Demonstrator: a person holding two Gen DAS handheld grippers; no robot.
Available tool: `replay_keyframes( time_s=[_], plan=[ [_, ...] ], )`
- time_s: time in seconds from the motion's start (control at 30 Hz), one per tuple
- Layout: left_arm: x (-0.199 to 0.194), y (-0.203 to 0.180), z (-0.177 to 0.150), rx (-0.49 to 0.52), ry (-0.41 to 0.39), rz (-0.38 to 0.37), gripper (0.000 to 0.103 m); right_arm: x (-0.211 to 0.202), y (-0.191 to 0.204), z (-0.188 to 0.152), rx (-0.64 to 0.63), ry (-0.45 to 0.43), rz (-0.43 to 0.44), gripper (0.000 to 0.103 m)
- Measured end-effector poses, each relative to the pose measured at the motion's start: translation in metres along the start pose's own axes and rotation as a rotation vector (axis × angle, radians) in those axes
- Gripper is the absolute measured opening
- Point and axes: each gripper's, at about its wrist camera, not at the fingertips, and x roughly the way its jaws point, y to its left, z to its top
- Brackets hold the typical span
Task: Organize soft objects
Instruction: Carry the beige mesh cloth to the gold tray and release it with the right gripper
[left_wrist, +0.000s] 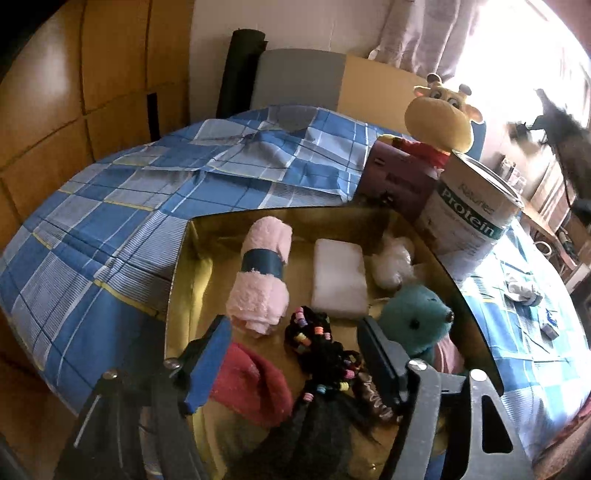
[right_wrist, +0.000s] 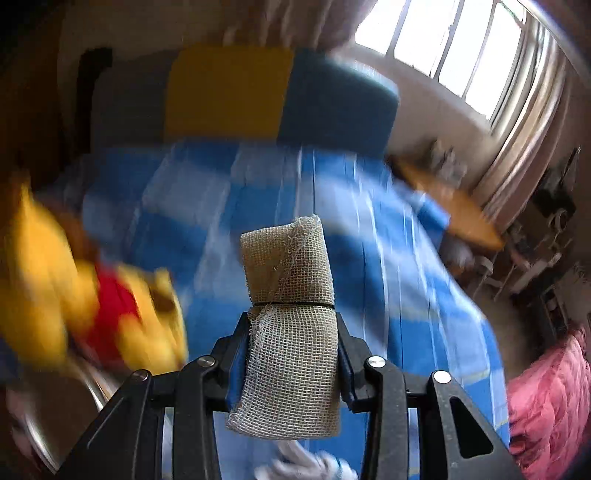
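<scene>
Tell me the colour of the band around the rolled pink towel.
Dark blue band around the pink towel; clearest in the left wrist view.

From my right tongs' view nearly everything behind the mesh roll (right_wrist: 290, 325) is smeared: the yellow and red plush toy (right_wrist: 92, 295) at the left is only streaks of colour, and the checked bedsheet (right_wrist: 369, 258) has lost its lines. Something white (right_wrist: 306, 469) is cut off by the bottom edge; I cannot tell what it is. From my left tongs' view, the teal plush toy (left_wrist: 417, 317) is half hidden behind my finger (left_wrist: 380, 354), and a dark blurred shape (left_wrist: 565, 136) at the right edge stays unreadable against the window glare.
</scene>
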Motion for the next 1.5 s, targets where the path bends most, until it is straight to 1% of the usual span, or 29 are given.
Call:
replay_keyframes(
  time_s=[0.03,0.07,0.13,0.17,0.23,0.27,0.3,0.33,0.37,0.43,0.47,0.53,0.57,0.67,0.8,0.87,1.0,1.27,1.33,1.5],
  plan=[
    [0.001,0.001,0.000,-0.001,0.002,-0.001,0.072,-0.007,0.009,0.013,-0.007,-0.030,0.007,0.040],
    [0.002,0.001,0.000,-0.001,0.006,-0.001,0.072,-0.020,0.025,0.029,-0.020,-0.077,0.035,0.040],
    [0.004,0.002,0.000,0.001,0.012,0.000,0.072,-0.039,0.052,0.044,-0.056,-0.142,0.093,0.040],
    [0.005,0.002,0.000,0.002,0.014,0.000,0.072,-0.054,0.073,0.049,-0.094,-0.184,0.149,0.040],
    [0.005,0.002,-0.001,0.003,0.014,0.001,0.072,-0.075,0.103,0.049,-0.157,-0.236,0.242,0.040],
    [0.005,0.002,-0.001,0.003,0.014,0.004,0.072,-0.089,0.126,0.042,-0.211,-0.260,0.313,0.040],
    [0.004,0.002,-0.001,0.002,0.013,0.005,0.072,-0.096,0.140,0.037,-0.246,-0.265,0.354,0.040],
    [0.004,0.002,-0.001,0.000,0.011,0.005,0.072,-0.105,0.160,0.026,-0.302,-0.267,0.415,0.040],
    [0.002,0.002,-0.002,-0.001,0.007,0.006,0.072,-0.111,0.176,0.013,-0.351,-0.264,0.456,0.040],
    [-0.001,0.003,-0.002,-0.002,-0.003,0.013,0.072,-0.118,0.199,-0.009,-0.425,-0.242,0.519,0.040],
    [-0.002,0.003,-0.002,-0.002,-0.004,0.014,0.072,-0.119,0.213,-0.026,-0.464,-0.217,0.551,0.040],
    [-0.006,0.004,-0.003,-0.003,-0.011,0.014,0.072,-0.117,0.227,-0.049,-0.500,-0.169,0.598,0.039],
    [-0.008,0.004,-0.003,-0.003,-0.015,0.015,0.072,-0.116,0.236,-0.067,-0.526,-0.143,0.624,0.039],
    [-0.014,0.005,-0.006,-0.001,-0.023,0.020,0.072,-0.111,0.253,-0.109,-0.555,-0.063,0.665,0.039],
    [-0.022,0.006,-0.008,-0.003,-0.036,0.027,0.072,-0.094,0.262,-0.163,-0.554,0.052,0.701,0.039],
    [-0.025,0.007,-0.010,-0.007,-0.039,0.029,0.072,-0.085,0.264,-0.183,-0.533,0.100,0.719,0.039],
    [-0.028,0.007,-0.013,-0.008,-0.042,0.031,0.072,-0.076,0.259,-0.215,-0.489,0.156,0.731,0.039],
    [-0.031,0.008,-0.020,-0.018,-0.038,0.038,0.076,-0.067,0.254,-0.255,-0.426,0.187,0.712,0.039],
    [-0.031,0.009,-0.022,-0.023,-0.035,0.038,0.077,-0.067,0.255,-0.259,-0.417,0.188,0.711,0.039],
    [-0.032,0.012,-0.026,-0.031,-0.036,0.047,0.078,-0.065,0.271,-0.270,-0.433,0.177,0.675,0.039]
  ],
)
